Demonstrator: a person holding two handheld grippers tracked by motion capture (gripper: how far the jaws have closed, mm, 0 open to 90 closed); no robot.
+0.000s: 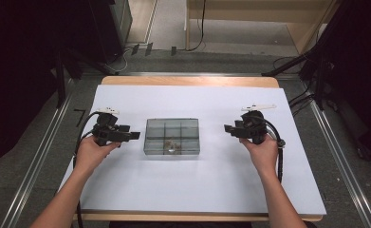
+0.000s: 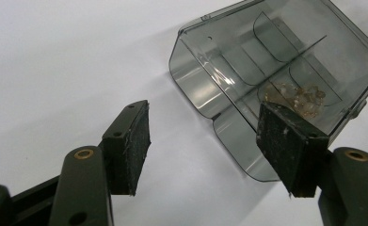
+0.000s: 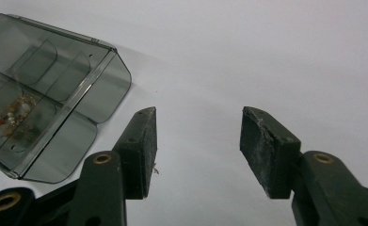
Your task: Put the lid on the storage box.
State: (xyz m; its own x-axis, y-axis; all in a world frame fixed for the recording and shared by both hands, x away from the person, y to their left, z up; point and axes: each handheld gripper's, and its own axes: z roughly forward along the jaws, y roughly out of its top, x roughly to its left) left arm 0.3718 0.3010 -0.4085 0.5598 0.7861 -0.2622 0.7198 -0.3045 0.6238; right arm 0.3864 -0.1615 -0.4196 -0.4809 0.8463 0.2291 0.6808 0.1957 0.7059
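A smoky clear plastic box (image 1: 172, 137) with a closed lid lies flat near the middle of the white sheet (image 1: 197, 185) that covers the table. Dividers split it into small compartments, and a little heap of beads (image 1: 170, 146) sits in a compartment along the side of the box nearest the person.

The left gripper (image 1: 134, 136) is held just to the left of the box, pointing at it, close but not touching. Seen in its own view, its jaws stand wide apart with nothing between them; one pad (image 2: 285, 147) overlaps the near corner of the box (image 2: 271, 75), the beads (image 2: 300, 98) just beyond it.

The right gripper (image 1: 227, 129) is to the right of the box, a little farther off than the left one, also pointing toward it. Its jaws are open too, with only bare sheet between the pads (image 3: 264, 147), and the box (image 3: 45, 94) lies off to their side.

Nothing lies between either gripper and the box. A strip of wooden table edge (image 1: 188, 80) shows on the far side of the box, past the sheet. Beyond that are grey floor, cables (image 1: 199, 33) and dark stands (image 1: 316, 57), with a pale wooden frame (image 1: 249, 9) at the back.
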